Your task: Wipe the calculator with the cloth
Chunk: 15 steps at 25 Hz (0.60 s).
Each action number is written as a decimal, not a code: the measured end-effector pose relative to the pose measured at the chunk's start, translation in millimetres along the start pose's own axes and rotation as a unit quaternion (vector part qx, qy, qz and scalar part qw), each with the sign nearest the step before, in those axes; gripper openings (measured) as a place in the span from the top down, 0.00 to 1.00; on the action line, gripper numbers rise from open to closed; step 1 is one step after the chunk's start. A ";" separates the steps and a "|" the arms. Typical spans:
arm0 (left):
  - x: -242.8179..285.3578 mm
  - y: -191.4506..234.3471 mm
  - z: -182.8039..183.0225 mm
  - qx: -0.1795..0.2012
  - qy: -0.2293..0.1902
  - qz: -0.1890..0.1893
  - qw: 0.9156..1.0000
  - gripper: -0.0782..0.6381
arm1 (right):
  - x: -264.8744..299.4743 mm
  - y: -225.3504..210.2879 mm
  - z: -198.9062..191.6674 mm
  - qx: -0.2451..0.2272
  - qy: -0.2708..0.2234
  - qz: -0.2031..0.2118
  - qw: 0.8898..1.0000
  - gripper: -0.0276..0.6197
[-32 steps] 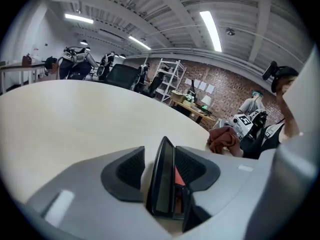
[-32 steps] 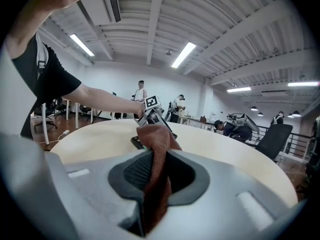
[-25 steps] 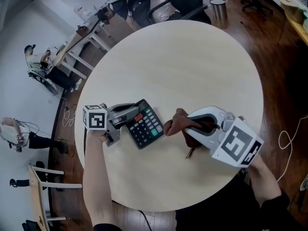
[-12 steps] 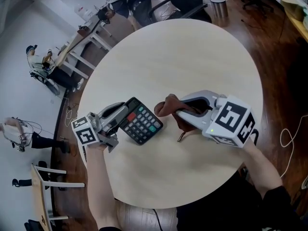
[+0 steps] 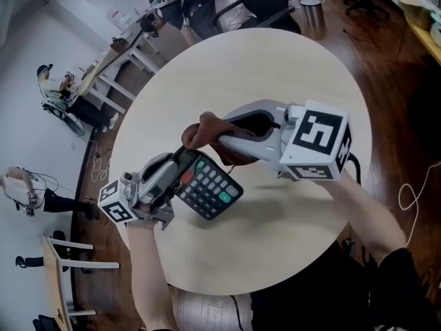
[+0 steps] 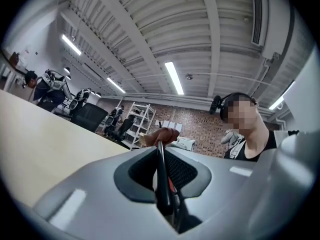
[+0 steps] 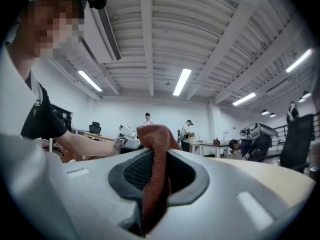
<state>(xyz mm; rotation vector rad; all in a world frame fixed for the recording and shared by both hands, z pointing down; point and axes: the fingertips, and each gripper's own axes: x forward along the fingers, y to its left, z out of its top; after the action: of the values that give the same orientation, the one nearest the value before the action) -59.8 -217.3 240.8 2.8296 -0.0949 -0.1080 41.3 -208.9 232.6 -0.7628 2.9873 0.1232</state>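
Calculator (image 5: 212, 187) edge-on between left hand-held gripper (image 5: 178, 173) jaws, cloth (image 5: 204, 129) just beside

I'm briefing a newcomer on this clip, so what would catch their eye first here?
The black calculator, clamped by its edge in the left gripper, over the near side of the round table. Just beyond its far end, the right gripper holds a bunched reddish-brown cloth. Other people show in the background at the head view's left edge.
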 end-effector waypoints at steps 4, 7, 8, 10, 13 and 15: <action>13.8 -21.0 0.6 -0.028 -0.006 -0.038 0.999 0.82 | 4.8 10.3 31.6 -0.028 -0.048 0.056 0.997 0.85; 22.3 -30.2 2.1 -0.046 -0.019 -0.047 0.998 0.82 | 5.6 25.3 39.3 -0.042 -0.056 0.095 0.993 0.85; 23.5 -32.2 2.3 -0.051 -0.025 -0.047 0.997 0.82 | 4.2 31.1 39.2 -0.046 -0.056 0.104 0.992 0.85; 24.0 -33.8 2.9 -0.059 -0.034 -0.043 0.997 0.82 | -0.1 38.3 37.8 -0.049 -0.058 0.113 0.991 0.85; 22.2 -31.9 2.9 -0.068 -0.045 -0.033 0.996 0.82 | -5.4 40.3 33.9 -0.037 -0.059 0.112 0.991 0.85; 19.3 -29.5 3.6 -0.076 -0.056 -0.024 0.995 0.82 | -8.3 42.0 31.3 -0.027 -0.060 0.110 0.992 0.85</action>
<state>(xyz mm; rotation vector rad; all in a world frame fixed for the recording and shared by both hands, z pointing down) -39.3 -191.8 227.1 2.6742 -0.0421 -0.2726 29.5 -165.3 204.7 -0.4108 2.9522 0.2507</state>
